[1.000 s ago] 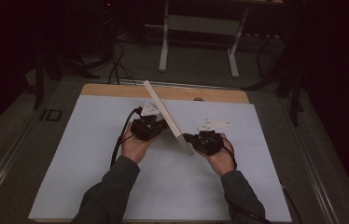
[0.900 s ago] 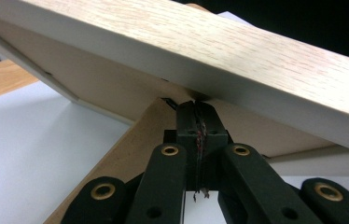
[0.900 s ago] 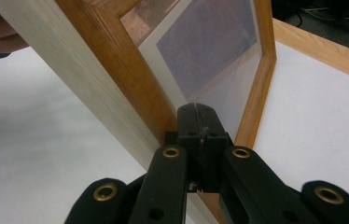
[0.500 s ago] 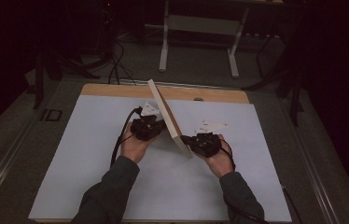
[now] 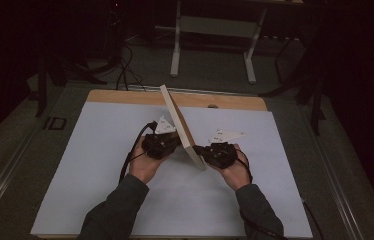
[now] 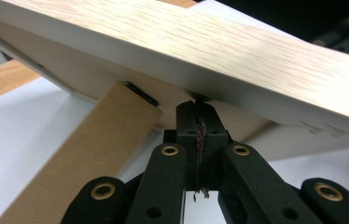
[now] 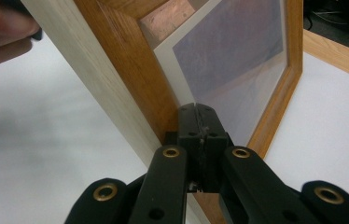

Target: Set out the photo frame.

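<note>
The left hand-held gripper (image 5: 172, 142) and right hand-held gripper (image 5: 201, 150) both have their jaws pressed together, tips butted against a wooden picture frame (image 5: 182, 127) from opposite sides rather than clamped on it. The frame stands on edge, tilted, near the middle of the white surface (image 5: 85, 170), running from 11 o'clock to 5 o'clock between the two hands. Judged from this pose, the frame has been raised off the surface, and its easel stand appears swung out; letting it rest on that stand and drawing the tips away remains. The left gripper view shows the frame's back: the pale board and the flat wooden easel stand (image 6: 79, 163) hinged at a dark bracket, at 10 o'clock of the jaws. The right gripper view shows the front instead: orange-brown moulding, white mat and a bluish print (image 7: 238, 51) behind glass.
</note>
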`<control>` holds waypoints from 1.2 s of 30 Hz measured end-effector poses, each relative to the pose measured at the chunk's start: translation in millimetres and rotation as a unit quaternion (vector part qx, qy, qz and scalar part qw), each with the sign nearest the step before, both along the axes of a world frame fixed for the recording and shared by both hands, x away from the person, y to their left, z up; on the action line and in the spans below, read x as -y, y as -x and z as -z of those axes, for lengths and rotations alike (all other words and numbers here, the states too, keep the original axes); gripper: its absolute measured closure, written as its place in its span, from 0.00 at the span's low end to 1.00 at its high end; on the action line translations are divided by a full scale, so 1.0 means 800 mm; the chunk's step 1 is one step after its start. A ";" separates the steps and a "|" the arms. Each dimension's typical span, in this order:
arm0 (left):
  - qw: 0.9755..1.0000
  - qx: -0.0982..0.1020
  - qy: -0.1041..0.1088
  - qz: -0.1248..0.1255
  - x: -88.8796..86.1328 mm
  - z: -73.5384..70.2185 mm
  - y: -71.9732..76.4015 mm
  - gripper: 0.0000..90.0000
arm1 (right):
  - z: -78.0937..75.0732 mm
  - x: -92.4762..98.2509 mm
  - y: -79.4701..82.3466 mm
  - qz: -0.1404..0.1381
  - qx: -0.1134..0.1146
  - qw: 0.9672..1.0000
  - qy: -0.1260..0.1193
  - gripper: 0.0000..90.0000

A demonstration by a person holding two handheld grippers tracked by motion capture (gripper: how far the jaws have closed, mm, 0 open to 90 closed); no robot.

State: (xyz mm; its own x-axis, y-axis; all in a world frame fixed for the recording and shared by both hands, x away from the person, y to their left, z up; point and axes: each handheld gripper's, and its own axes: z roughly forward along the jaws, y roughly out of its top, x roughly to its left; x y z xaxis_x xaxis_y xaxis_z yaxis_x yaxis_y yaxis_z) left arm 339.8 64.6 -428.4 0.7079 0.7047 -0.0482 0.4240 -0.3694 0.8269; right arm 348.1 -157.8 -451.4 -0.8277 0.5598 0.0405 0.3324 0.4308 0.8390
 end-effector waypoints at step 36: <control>0.999 -0.031 0.009 -0.002 -0.016 0.003 -0.024 1.00 | -0.005 -0.015 0.003 -0.040 -0.013 0.999 0.006 1.00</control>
State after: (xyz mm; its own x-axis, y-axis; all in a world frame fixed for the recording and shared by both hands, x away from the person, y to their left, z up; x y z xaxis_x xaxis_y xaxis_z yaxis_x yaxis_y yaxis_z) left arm 358.9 77.3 -430.7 0.7007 0.7059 -0.1038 0.4755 -0.3535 0.8056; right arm 345.3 -146.0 -447.7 -0.8687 0.4920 0.0563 0.3176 0.4664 0.8256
